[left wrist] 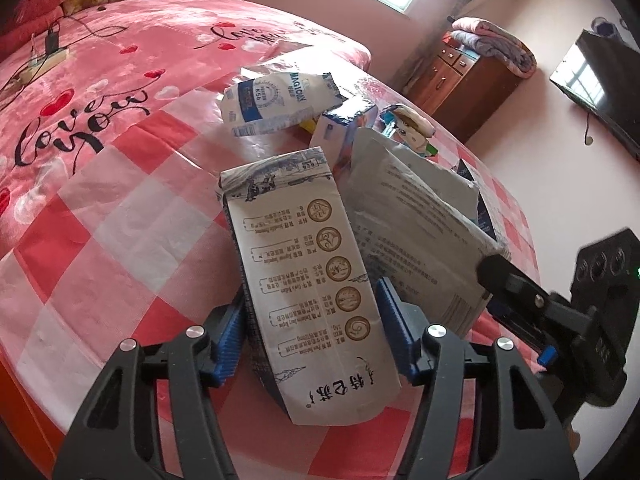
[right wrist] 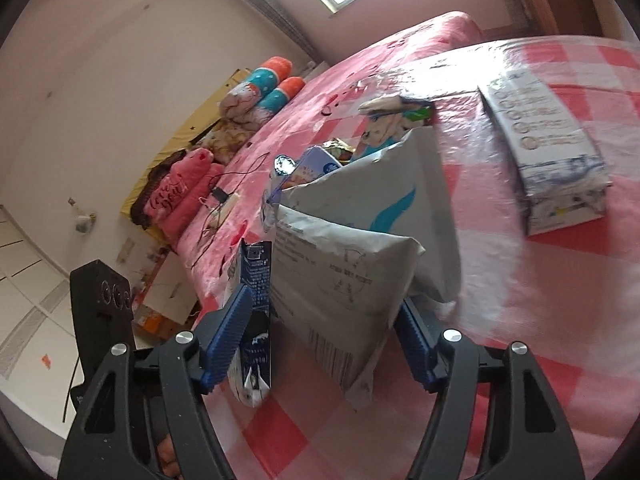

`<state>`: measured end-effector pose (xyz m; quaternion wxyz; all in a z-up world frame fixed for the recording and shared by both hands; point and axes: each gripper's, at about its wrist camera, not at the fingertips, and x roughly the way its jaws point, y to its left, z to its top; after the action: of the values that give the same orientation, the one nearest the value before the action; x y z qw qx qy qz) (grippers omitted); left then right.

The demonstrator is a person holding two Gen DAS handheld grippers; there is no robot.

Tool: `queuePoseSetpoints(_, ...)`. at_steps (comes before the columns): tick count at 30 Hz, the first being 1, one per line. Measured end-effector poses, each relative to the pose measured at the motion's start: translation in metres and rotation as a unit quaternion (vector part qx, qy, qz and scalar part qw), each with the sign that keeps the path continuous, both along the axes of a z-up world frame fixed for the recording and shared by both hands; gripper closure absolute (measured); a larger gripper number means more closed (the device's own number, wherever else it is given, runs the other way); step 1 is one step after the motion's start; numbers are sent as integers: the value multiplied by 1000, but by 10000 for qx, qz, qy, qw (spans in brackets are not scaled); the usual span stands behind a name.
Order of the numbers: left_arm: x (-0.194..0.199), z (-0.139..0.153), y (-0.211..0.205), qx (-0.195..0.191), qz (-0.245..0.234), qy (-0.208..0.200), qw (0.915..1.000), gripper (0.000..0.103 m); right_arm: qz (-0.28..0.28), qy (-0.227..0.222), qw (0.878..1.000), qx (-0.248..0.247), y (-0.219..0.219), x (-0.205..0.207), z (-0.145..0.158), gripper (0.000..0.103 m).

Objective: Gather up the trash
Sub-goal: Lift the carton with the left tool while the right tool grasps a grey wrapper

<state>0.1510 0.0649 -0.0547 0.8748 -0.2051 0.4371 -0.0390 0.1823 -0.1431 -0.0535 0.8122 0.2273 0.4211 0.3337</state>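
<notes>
Left gripper [left wrist: 310, 322]: nearest in the left wrist view; its blue pads press both sides of a flattened milk carton [left wrist: 310, 280], so it is clamped on it.
Milk carton: white with blue ink drawings, a column of round gold seals and Chinese print too small to read; it lies on the checked bedspread [left wrist: 120, 220], near end by the jaws.
Right gripper [right wrist: 320, 330]: its pads close around a grey mailer bag [right wrist: 344, 264] and a dark blue carton [right wrist: 256, 280] pressed against the left pad.
Mailer bag: crumpled, with printed text, a barcode and a teal swirl; it stands just right of the milk carton.
Beyond: a small blue-and-white carton [left wrist: 344, 128], a cartoon-printed wrapper [left wrist: 412, 124] and a crushed white pack [left wrist: 276, 100] reading "MAGICAN".
Far left: pink quilt [left wrist: 100, 80] scripted "love you", with a charger and cable [left wrist: 52, 46].
Far right: wooden cabinet [left wrist: 460, 80], wall television [left wrist: 600, 80].
</notes>
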Motion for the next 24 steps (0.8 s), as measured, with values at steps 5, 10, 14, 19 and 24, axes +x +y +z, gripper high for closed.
queuePoseSetpoints(5,-1,0,-2,48,-72,-23,10000,41,233,-160,9996,51,14,7,0,29)
queuePoseSetpoints(10,-2,1,-5,113,-131,-54,9998,42,194,-150,9996,104,21,8,5,45)
queuePoseSetpoints(14,-5,2,-4,113,-152,-84,9998,42,133,-104,9998,42,21,5,6,59)
queuePoseSetpoints(19,-11,4,-2,94,-196,-142,9997,42,127,-220,9996,-114,27,-9,11,77)
queuePoseSetpoints(24,-22,6,0,30,-308,-253,9992,42,45,-490,9983,-328,35,-33,24,82)
